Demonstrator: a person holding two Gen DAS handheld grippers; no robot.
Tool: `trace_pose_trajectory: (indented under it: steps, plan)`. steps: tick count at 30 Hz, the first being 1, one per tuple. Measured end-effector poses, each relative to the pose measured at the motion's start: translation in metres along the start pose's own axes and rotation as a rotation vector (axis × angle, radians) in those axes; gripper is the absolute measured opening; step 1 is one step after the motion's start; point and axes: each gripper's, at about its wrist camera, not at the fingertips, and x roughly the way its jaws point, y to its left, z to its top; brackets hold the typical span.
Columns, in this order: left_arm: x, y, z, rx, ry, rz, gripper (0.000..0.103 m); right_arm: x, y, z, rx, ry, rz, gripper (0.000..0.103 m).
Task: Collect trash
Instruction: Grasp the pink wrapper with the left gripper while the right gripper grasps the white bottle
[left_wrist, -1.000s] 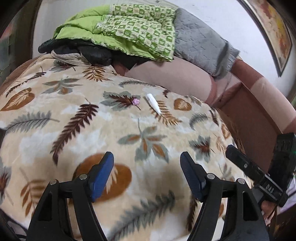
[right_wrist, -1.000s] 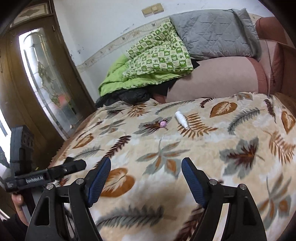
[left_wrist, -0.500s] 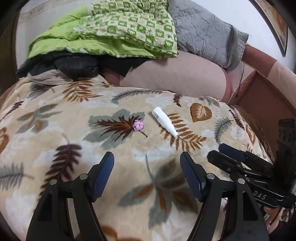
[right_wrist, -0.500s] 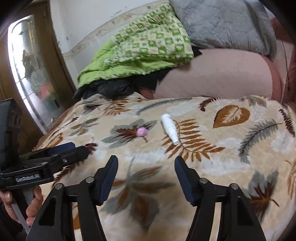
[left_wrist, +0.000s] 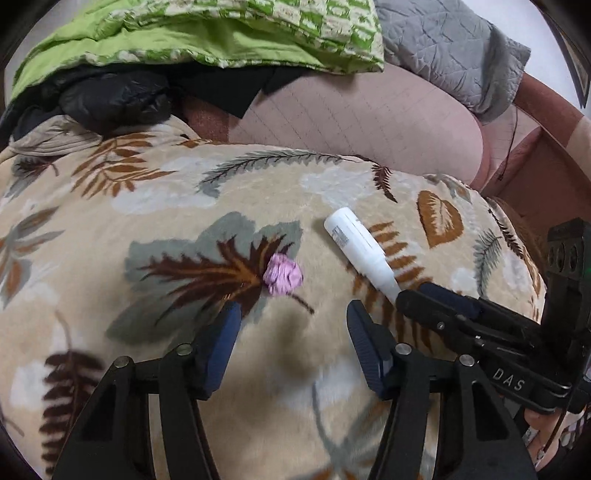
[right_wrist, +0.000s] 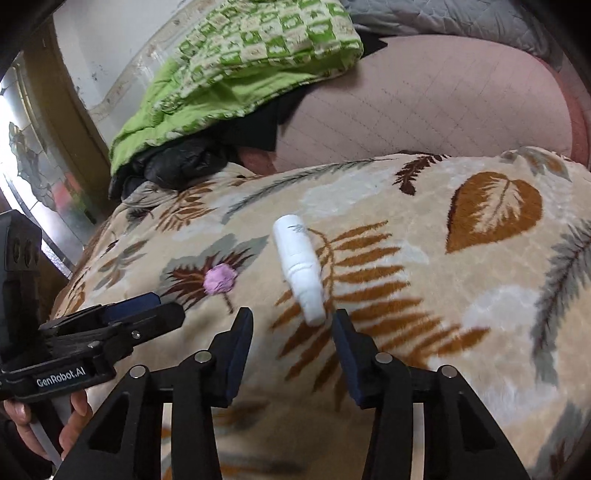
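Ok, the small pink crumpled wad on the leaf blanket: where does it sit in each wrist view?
Left wrist: pink wad near centre, just beyond the left gripper, whose open jaws have just been closing with nothing between them.
Right wrist: pink wad left of centre, beyond the left gripper.
Shared landmark: the white tube, to the wad's right in both.

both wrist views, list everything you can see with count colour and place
leaf blanket: 1, beige with brown and grey leaves, covers the bed
pink wad: 1, pink, on the blanket ahead of the left gripper
white tube: 1, white, on the blanket, near end at the right gripper's fingertips
green quilt: 1, green check, piled at the back
black garment: 1, black, under the quilt
grey pillow: 1, grey, back right
pink cushion: 1, pink, behind the blanket
left gripper: 1, black, blue pads, open
right gripper: 1, same, open
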Motion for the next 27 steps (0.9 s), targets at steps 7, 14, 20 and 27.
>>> trace_pose_trajectory:
  steps: [7, 14, 20, 27]
  plan:
    - [0.041, 0.011, 0.016, -0.033, 0.077, -0.002, 0.027, 0.034, -0.009, 0.005, 0.003, 0.032, -0.003, 0.025]
    - [0.035, 0.012, 0.012, -0.044, 0.048, -0.016, 0.023, 0.025, -0.013, 0.0, 0.02, -0.013, 0.005, 0.024]
    - [-0.012, 0.009, -0.002, -0.045, 0.005, -0.061, 0.022, -0.003, -0.02, -0.018, 0.088, -0.019, 0.021, 0.023]
    - [-0.107, -0.013, -0.04, -0.051, -0.065, -0.098, 0.022, -0.075, 0.001, -0.041, 0.064, -0.061, 0.017, 0.023]
